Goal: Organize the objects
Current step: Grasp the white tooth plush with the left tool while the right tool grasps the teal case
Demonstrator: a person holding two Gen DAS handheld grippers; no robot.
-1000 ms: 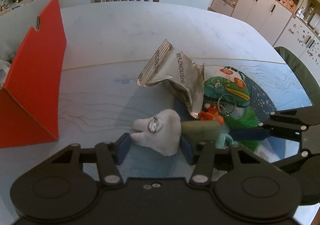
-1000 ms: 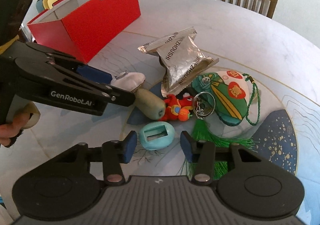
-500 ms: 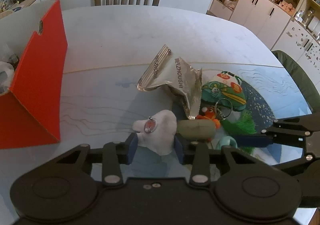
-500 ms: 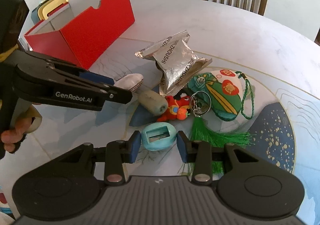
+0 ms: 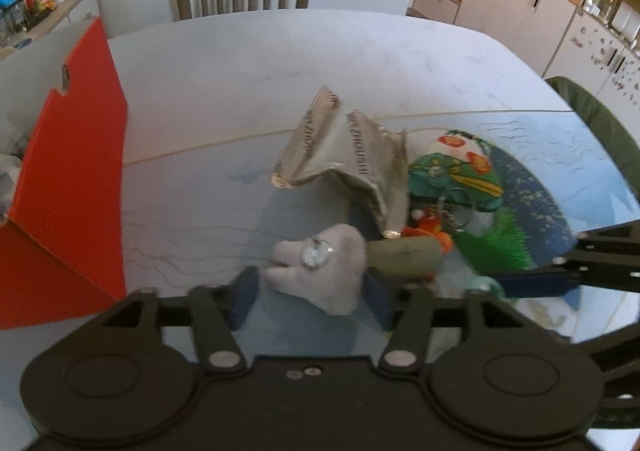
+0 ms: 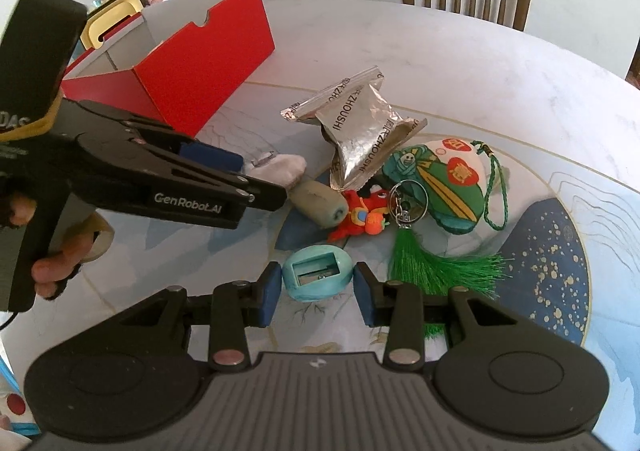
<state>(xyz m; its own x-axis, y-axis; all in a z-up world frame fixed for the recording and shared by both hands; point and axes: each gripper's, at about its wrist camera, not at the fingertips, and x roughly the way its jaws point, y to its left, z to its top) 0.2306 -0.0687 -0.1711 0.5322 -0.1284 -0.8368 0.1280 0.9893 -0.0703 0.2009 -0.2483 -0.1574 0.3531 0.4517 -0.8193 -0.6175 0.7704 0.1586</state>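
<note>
A: What lies between the fingers of the left gripper?

B: A white plush tooth, soft and lumpy, with a small round metal ring on its upper face. The jaws are opening; the blue pads stand a little clear of it on both sides, so it is released, not pinched. It rests on the table.

A: Where is it relative to the silver snack bag?

B: Just nearer the camera than the bag, and toward the red box. The bag is crinkled foil with dark lettering, lying flat on the table.

A: And the right gripper?

B: Its blue pads flank a pale turquoise egg-shaped sharpener with a rectangular slot in its top. The pads look to be touching its sides, clamped on it, though the sharpener also sits on the table. It is in front of the silver snack bag, nearest the camera.

A: What else is near the bag?

B: Just in front of it, a grey-green cylinder lying on its side, touching the plush tooth's end. Beside that, a small red and orange figure on a key ring. To the right of the bag, a green embroidered pouch with a cord loop and a bright green tassel.

A: And the box?

B: Open-topped, red outside, grey inside, well to the left of the bag. A hand grips the left gripper's handle.
</note>
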